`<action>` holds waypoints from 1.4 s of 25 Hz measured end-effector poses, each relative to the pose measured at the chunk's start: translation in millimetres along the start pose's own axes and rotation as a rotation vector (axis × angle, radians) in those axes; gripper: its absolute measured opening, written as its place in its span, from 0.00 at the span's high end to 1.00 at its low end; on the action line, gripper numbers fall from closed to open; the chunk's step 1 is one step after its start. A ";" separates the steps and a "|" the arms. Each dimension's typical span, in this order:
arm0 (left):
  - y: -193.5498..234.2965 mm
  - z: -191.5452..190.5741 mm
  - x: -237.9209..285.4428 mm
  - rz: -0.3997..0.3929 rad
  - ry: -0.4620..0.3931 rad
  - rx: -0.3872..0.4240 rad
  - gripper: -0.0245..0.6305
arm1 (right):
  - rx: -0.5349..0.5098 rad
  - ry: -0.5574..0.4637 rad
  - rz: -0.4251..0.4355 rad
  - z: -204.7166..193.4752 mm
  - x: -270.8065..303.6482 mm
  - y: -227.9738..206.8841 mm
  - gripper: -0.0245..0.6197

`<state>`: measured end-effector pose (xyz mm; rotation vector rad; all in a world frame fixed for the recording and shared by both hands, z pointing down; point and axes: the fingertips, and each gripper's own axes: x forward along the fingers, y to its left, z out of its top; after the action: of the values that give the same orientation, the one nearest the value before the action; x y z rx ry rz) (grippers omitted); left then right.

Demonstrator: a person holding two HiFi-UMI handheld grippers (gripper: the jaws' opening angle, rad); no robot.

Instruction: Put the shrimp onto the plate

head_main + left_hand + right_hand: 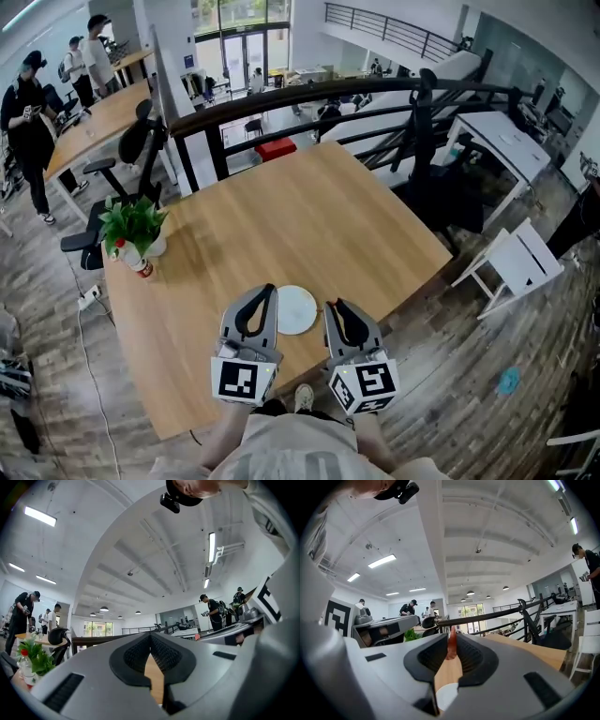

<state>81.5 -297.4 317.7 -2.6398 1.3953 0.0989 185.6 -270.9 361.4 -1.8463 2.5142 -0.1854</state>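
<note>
From the head view, the person stands at the near edge of a wooden tabletop (309, 206), a gripper in each hand, both pointing away across it. The white plate (298, 311) lies between them, close beside the left gripper (269, 290) and just off the right gripper (332, 305). It looks bare. A potted plant (134, 228) stands well off to the left. From up here I can't pick out the shrimp; it is too small.

In the left gripper view, the jaws meet at their tips with nothing between them. Only a strip of tabletop shows through the gap lower down. That hand is spare.

In the right gripper view, the jaws are clamped on the shrimp (451, 644), an orange-red sliver standing upright between the pads near the tips. Under it I see tabletop, and a white curve of plate low in the gap. So the shrimp is in the air near the plate, not on it.

This looks like the carry, with the drop to come. To do it well, I'd bring the right gripper over the plate's middle rather than its rim. Then tip it down until the shrimp is just above the surface, and only then let the jaws part. A thin piece like that may cling to one pad or skip off a smooth plate if released high. The left gripper should keep clear, or steady the rim.
</note>
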 end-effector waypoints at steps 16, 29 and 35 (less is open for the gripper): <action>40.1 -22.8 43.5 0.040 -0.001 -0.039 0.95 | -0.083 0.036 0.055 1.3 56.4 -5.4 0.86; 66.9 -36.3 26.9 0.104 0.039 -0.025 0.95 | -0.085 0.102 0.175 -33.7 106.6 9.1 0.86; 77.2 -55.5 17.5 0.136 0.071 -0.043 0.95 | -0.121 0.194 0.203 -78.9 133.6 12.4 0.86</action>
<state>26.9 -363.8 362.0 -2.6043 1.6132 0.0523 126.9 -387.7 446.0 -1.6690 2.8842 -0.2233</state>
